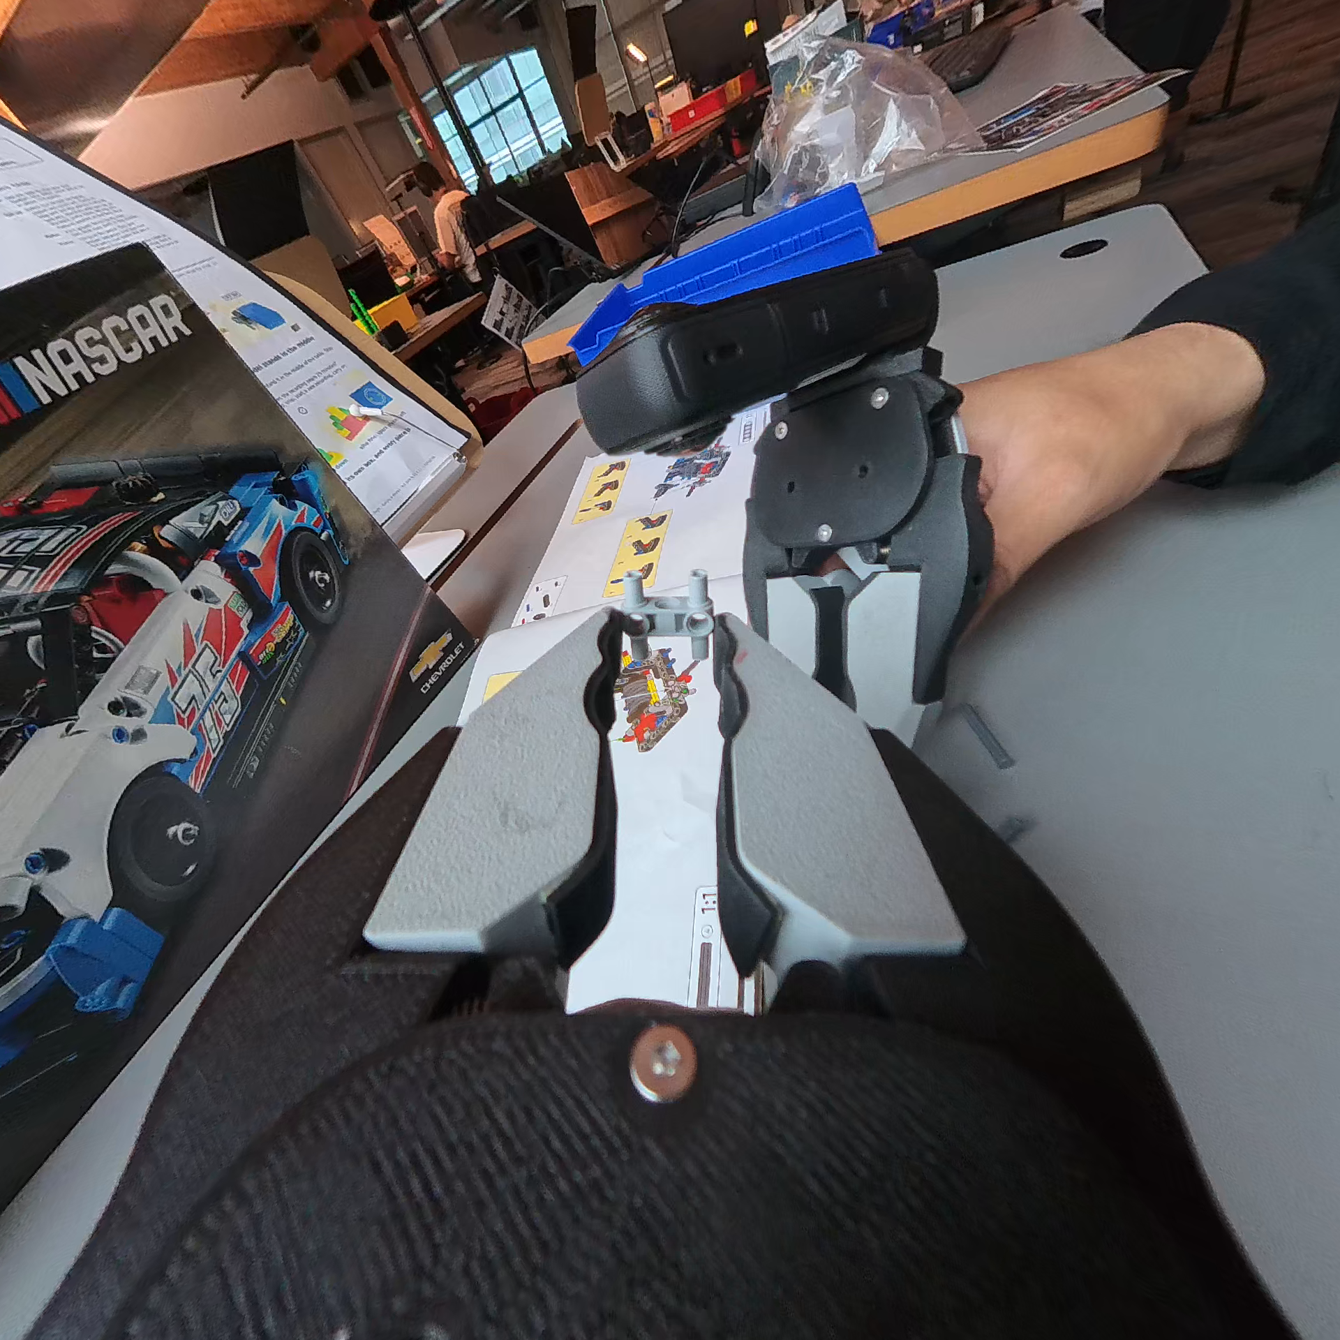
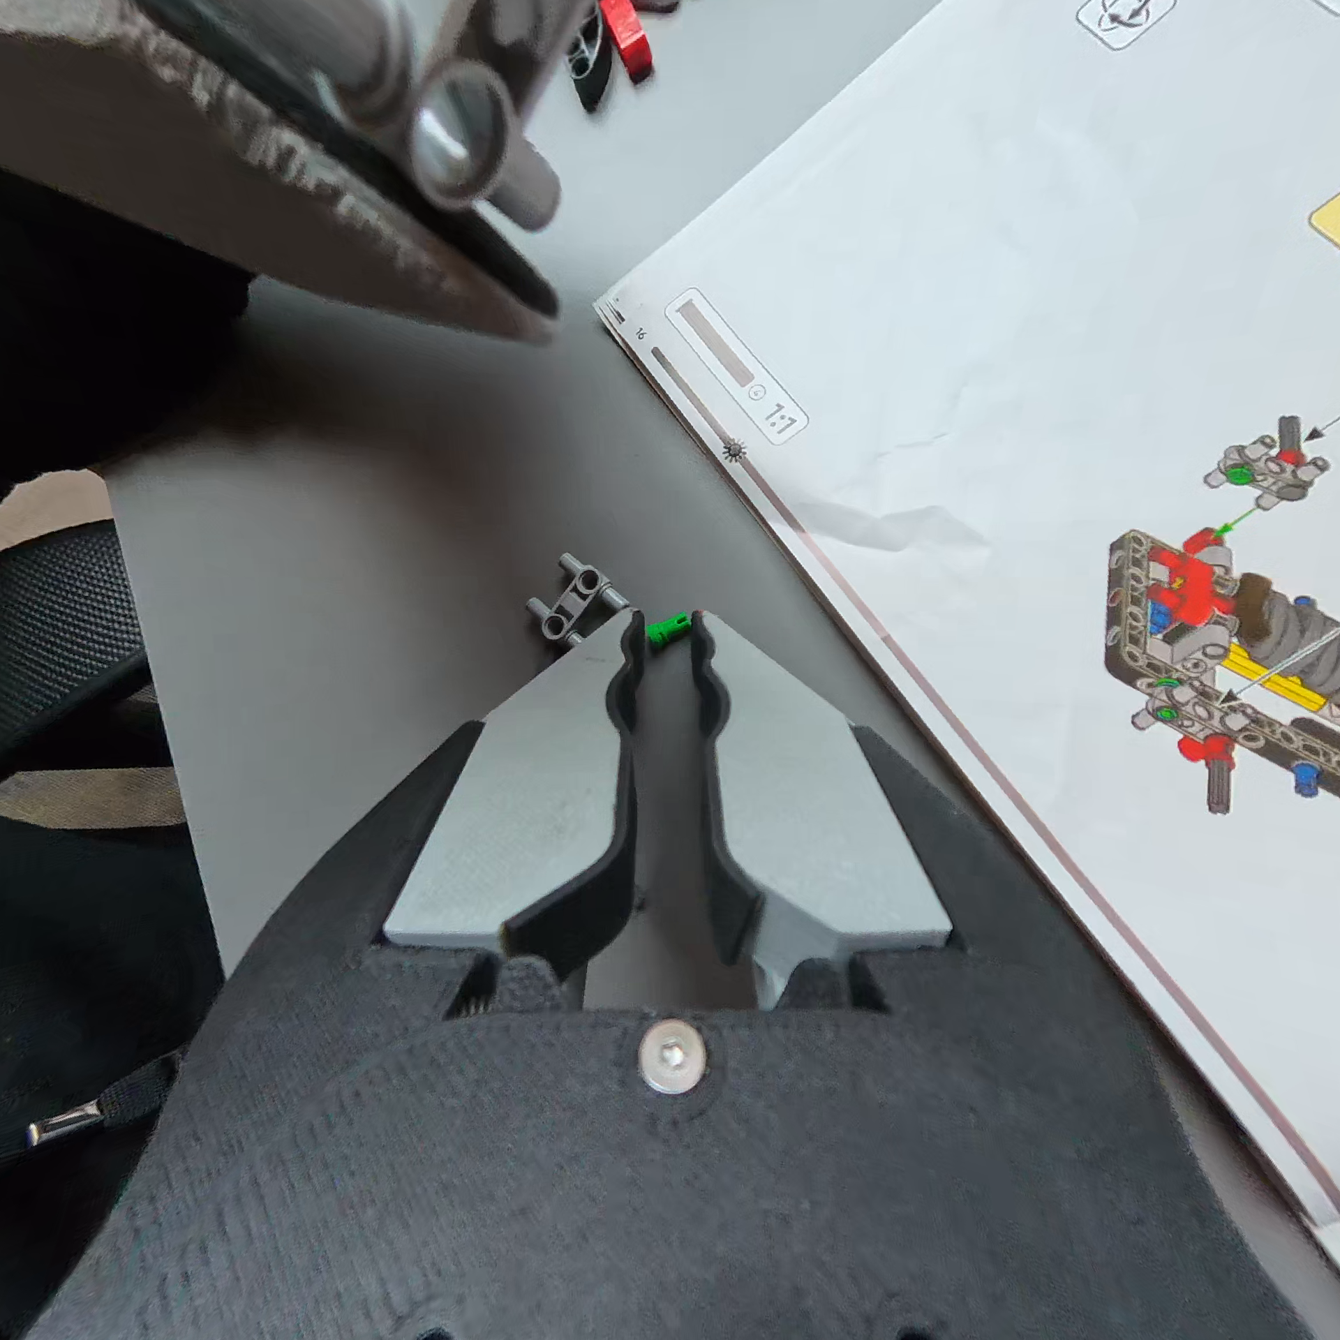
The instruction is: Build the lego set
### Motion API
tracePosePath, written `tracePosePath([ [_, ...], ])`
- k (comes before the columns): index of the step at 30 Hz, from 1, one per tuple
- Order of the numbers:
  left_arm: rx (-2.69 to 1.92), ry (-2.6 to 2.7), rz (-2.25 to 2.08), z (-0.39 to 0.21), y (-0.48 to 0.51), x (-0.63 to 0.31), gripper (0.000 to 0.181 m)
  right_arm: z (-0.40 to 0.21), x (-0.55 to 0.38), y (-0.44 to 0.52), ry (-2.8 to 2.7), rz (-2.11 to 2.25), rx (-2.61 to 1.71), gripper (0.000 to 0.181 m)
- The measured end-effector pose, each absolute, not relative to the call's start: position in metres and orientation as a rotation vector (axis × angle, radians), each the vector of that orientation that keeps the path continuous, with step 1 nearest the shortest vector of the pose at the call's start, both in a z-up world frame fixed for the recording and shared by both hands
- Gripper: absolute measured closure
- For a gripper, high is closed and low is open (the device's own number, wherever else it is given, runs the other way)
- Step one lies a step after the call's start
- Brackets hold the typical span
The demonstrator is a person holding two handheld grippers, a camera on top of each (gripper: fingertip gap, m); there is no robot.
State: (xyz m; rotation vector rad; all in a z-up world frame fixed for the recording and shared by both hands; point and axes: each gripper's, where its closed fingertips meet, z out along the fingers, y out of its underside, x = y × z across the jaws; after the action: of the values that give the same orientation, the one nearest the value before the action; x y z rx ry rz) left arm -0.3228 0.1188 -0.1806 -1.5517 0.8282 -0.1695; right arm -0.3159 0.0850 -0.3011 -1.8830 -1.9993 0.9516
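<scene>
my left hand-held gripper (image 1: 666, 629) clamped on a grey connector piece (image 1: 668, 615) above the instruction booklet (image 1: 663, 819), right hand-held gripper (image 2: 666, 625) pinching a tiny green pin (image 2: 668, 628) just over the table (image 2: 377, 522), spare grey connector (image 2: 576, 599) lying beside it

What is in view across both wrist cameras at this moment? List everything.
Grey connector piece: one, light grey, clamped at the left tips.
Grey connector on table: one, dark grey, just left of the right tips.
Green pin: one, green, between the right tips.
Instruction booklet: one, white, open on the table.
Set box: one, dark with a car picture, propped at left.
Red and black pieces: a few, far edge of the table.
Plastic bag: one, clear, on the next table.
Table: one, grey.
Left gripper: jaws shut on the connector.
Right gripper: jaws around the pin.
Hand: one, holding the right gripper.
</scene>
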Motion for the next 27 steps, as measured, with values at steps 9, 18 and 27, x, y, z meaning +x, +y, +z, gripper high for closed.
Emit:
tracePosePath([
  [9,-1.556,0.818,-0.165,-0.179,0.119,-0.325,0.158,-0.304,-0.301,0.103,-2.190,0.500,-1.559,0.176],
  [18,-1.566,0.811,-0.166,-0.180,0.120,-0.326,0.159,-0.300,-0.294,0.107,-2.094,0.587,-1.664,0.175],
  [27,-1.592,0.797,-0.157,-0.183,0.123,-0.329,0.159,-0.294,-0.301,0.104,-1.892,0.840,-1.883,0.167],
])
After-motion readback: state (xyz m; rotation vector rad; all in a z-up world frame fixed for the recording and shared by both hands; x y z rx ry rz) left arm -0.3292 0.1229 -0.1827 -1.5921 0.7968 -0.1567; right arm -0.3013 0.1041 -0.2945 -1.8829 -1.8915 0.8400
